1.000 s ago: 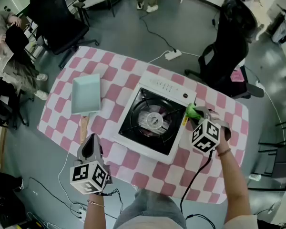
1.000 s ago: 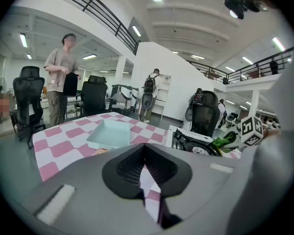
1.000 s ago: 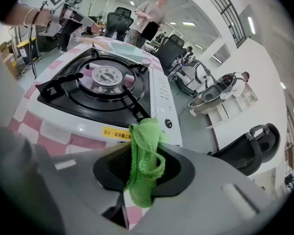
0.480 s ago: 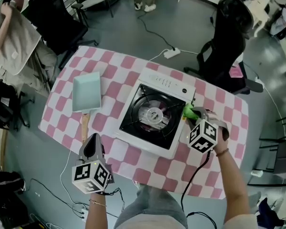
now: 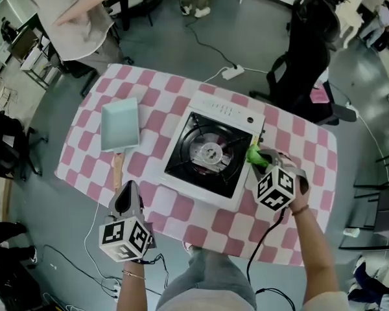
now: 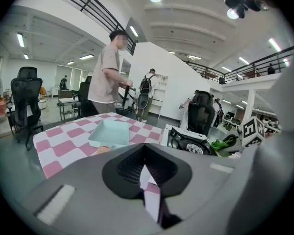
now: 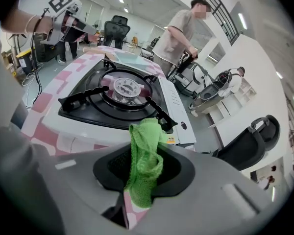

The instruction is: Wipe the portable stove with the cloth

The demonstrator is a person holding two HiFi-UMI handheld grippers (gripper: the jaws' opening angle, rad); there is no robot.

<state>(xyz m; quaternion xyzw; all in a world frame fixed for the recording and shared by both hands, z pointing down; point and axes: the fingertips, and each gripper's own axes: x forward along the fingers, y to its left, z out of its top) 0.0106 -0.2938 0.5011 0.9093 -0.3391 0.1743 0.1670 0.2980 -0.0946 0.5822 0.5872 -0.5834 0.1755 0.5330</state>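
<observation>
The portable stove (image 5: 211, 157), white with a black top and a round burner, sits mid-table on the pink checked cloth. My right gripper (image 5: 259, 158) is at the stove's right edge, shut on a bunched green cloth (image 5: 253, 153). In the right gripper view the green cloth (image 7: 145, 163) hangs from the jaws just short of the stove (image 7: 115, 99). My left gripper (image 5: 126, 193) hovers at the table's near left edge, shut and holding nothing. In the left gripper view the stove (image 6: 188, 142) and the cloth (image 6: 224, 143) lie to the right of that gripper (image 6: 146, 173).
A pale teal tray (image 5: 120, 125) with a wooden handle (image 5: 117, 168) lies left of the stove. A person (image 5: 78, 18) stands at the table's far left corner. A black office chair (image 5: 305, 57) and a power strip (image 5: 233, 74) are behind the table.
A person has walked up to the table's far left corner. My right gripper with the cloth has edged slightly nearer the stove's right side. The left gripper has stayed put.
</observation>
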